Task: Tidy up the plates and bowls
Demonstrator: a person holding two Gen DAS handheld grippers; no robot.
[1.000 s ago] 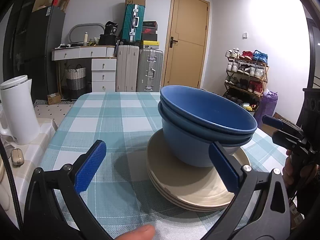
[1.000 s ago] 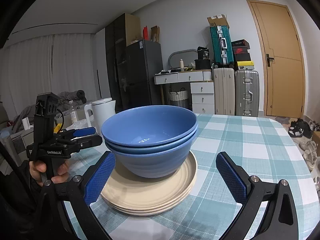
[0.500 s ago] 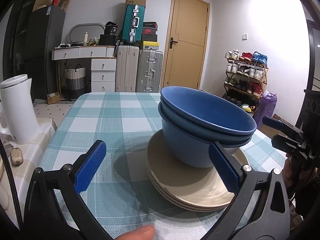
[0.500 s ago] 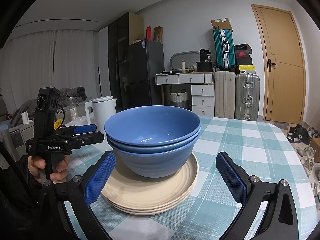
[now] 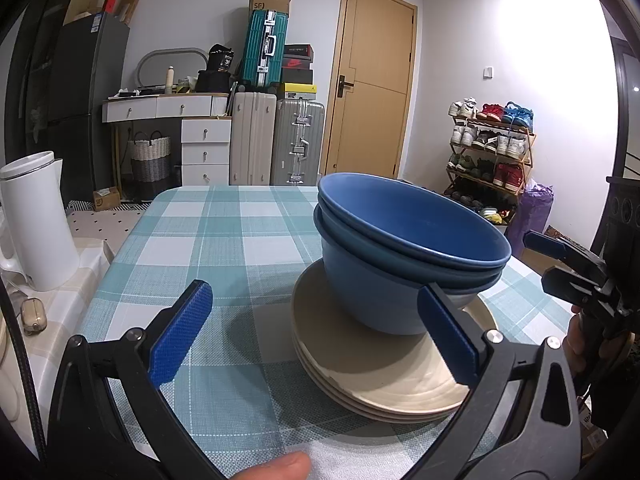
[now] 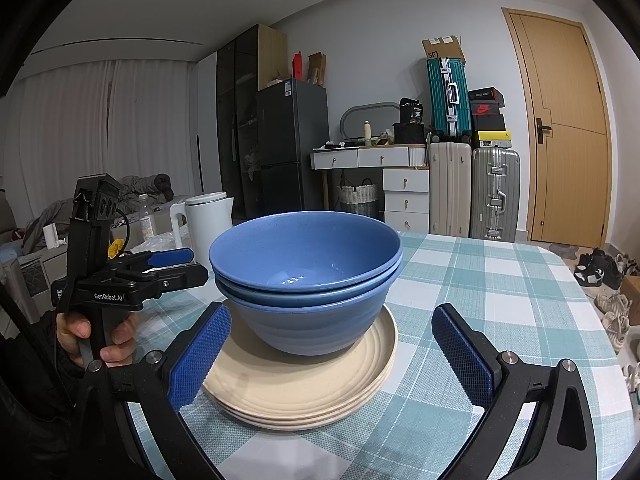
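Note:
Nested blue bowls [image 5: 408,256] stand on a stack of cream plates [image 5: 380,376] on the checked table. My left gripper [image 5: 316,320] hovers open just in front of the stack, its right pad level with the bowls' near side and touching nothing. In the right wrist view the bowls [image 6: 308,280] and plates [image 6: 304,384] sit centred between the open fingers of my right gripper [image 6: 332,344], which holds nothing. Each gripper also shows in the other's view: the right gripper [image 5: 560,260] at the far right, the left gripper [image 6: 176,266] held in a hand at the left.
A white kettle [image 5: 36,220] stands on a side counter left of the table [image 5: 224,240]. Suitcases, drawers, a door and a shoe rack [image 5: 492,148] stand well beyond the table's far edge. The checked cloth stretches behind and left of the stack.
Both grippers have drifted only slightly, the right one sinking a little in the left wrist view. The bowl and plate stack has not moved, and both grippers stay open.

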